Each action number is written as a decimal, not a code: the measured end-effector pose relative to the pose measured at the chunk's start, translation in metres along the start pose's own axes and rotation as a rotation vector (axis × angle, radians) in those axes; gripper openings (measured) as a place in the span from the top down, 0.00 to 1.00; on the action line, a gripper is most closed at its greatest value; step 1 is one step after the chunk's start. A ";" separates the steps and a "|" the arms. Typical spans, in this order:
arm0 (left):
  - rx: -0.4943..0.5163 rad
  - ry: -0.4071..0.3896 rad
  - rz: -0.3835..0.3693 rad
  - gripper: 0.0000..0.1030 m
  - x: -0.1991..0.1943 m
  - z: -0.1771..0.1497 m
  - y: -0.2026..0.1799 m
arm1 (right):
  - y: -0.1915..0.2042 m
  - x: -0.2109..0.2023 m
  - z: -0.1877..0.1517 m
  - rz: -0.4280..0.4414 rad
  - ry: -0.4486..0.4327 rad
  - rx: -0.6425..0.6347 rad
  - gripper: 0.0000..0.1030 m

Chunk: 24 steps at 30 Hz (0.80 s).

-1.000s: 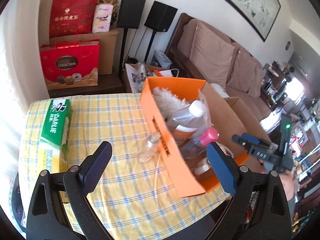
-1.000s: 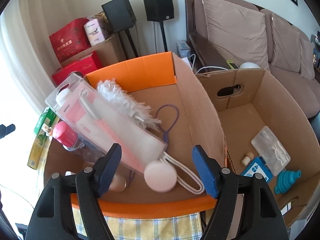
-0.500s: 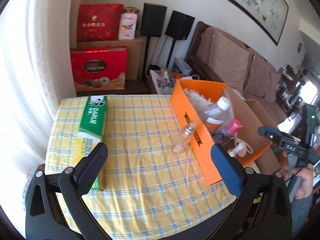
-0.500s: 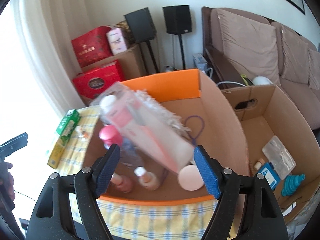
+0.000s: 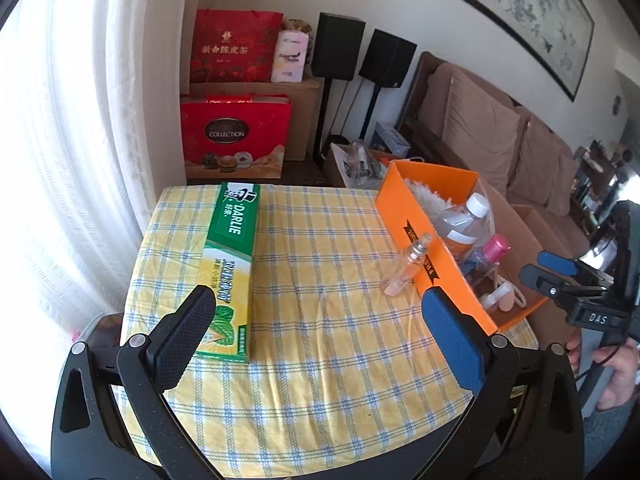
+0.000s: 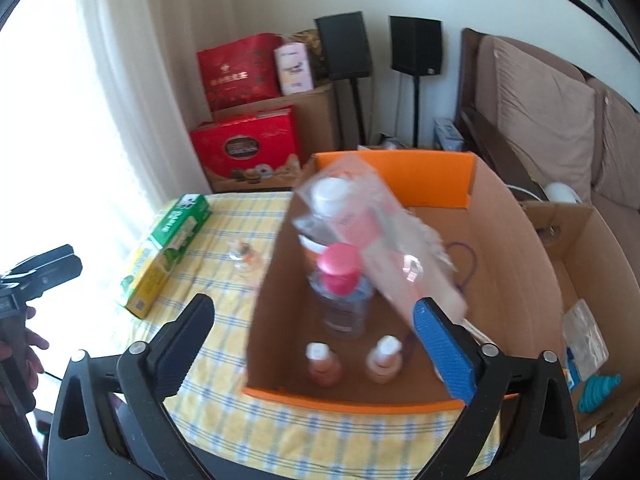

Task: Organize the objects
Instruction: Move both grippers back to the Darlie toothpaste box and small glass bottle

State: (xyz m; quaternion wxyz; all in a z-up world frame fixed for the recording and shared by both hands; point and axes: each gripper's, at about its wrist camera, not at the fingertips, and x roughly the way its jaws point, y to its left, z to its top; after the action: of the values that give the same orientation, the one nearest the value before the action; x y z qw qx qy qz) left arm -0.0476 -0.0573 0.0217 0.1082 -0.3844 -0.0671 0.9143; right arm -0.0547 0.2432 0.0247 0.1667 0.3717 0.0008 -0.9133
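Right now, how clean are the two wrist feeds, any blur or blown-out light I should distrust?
Left wrist view: sharp; toothpaste box and small spray bottle read clearly, though the curtain is overexposed and edges bend with fisheye. Right wrist view: motion-blurred, worst on the clear packaged item in the orange box; the window side is blown out white.

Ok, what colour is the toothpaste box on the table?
Green and yellow toothpaste box, clearest in the left wrist view.

Two black speakers (image 5: 362,54) on stands, red gift bags (image 5: 236,136), brown sofa (image 5: 500,140), framed painting (image 5: 520,12).
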 end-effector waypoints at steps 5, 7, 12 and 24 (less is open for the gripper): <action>0.000 -0.015 0.049 0.00 -0.005 -0.004 0.012 | 0.022 0.009 0.006 0.019 -0.003 -0.031 0.02; 0.001 -0.014 0.072 0.00 -0.005 -0.005 0.018 | 0.031 0.012 0.007 0.024 -0.005 -0.043 0.02; -0.021 -0.009 0.103 0.00 -0.003 -0.008 0.033 | 0.047 0.021 0.011 0.042 -0.005 -0.065 0.02; -0.047 0.002 0.138 0.00 0.019 -0.001 0.062 | 0.064 0.057 0.027 0.102 0.016 -0.062 0.06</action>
State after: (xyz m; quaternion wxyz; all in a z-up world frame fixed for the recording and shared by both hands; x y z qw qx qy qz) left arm -0.0691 -0.1122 -0.0052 0.0361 -0.3916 -0.0618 0.9173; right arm -0.0915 0.1625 0.0138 0.2247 0.3734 0.0113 -0.9000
